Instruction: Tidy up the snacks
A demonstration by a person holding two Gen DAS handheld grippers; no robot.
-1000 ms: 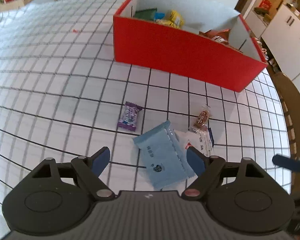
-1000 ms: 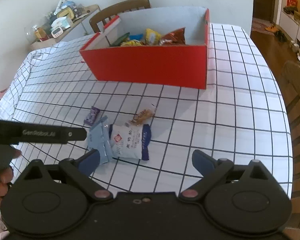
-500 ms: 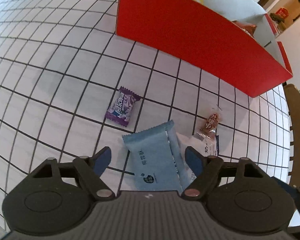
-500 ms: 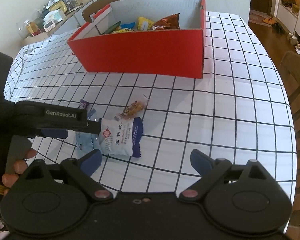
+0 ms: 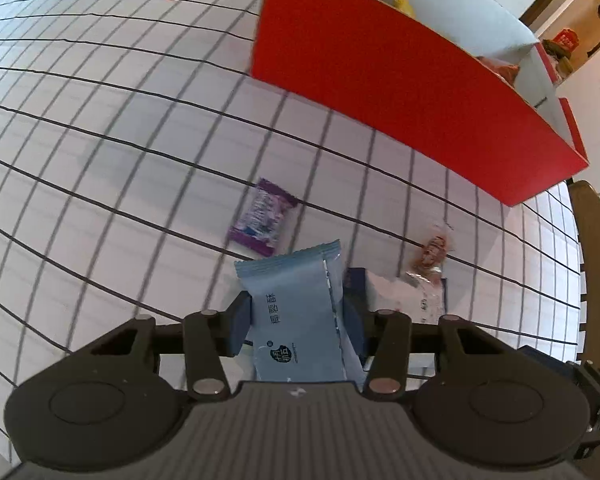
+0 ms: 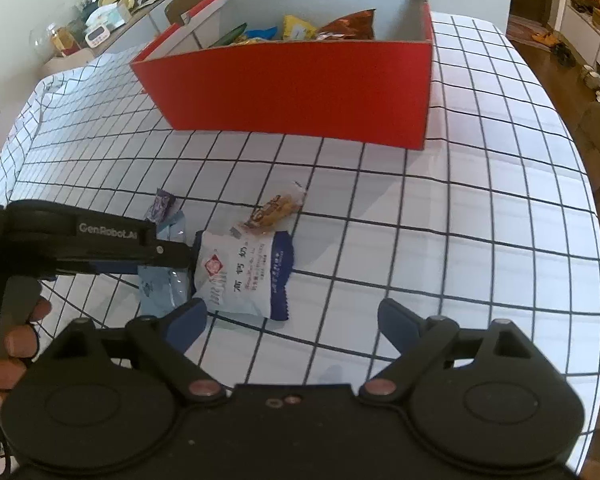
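Basically left hand-held gripper (image 5: 298, 322) pinches the light-blue snack packet (image 5: 296, 312), right hand-held gripper (image 6: 292, 320) gapes empty; slick film may slip before the red box (image 5: 400, 80).

Left tool (image 5: 298, 320) clamped low, right tool (image 6: 292, 320) spread wide.

The left wrist view sits low and close over the checked tablecloth (image 5: 100, 128), facing the red box (image 5: 400, 92) obliquely. The right wrist view looks from higher and farther back toward the red box (image 6: 300, 88). Both share the loose snacks before it.
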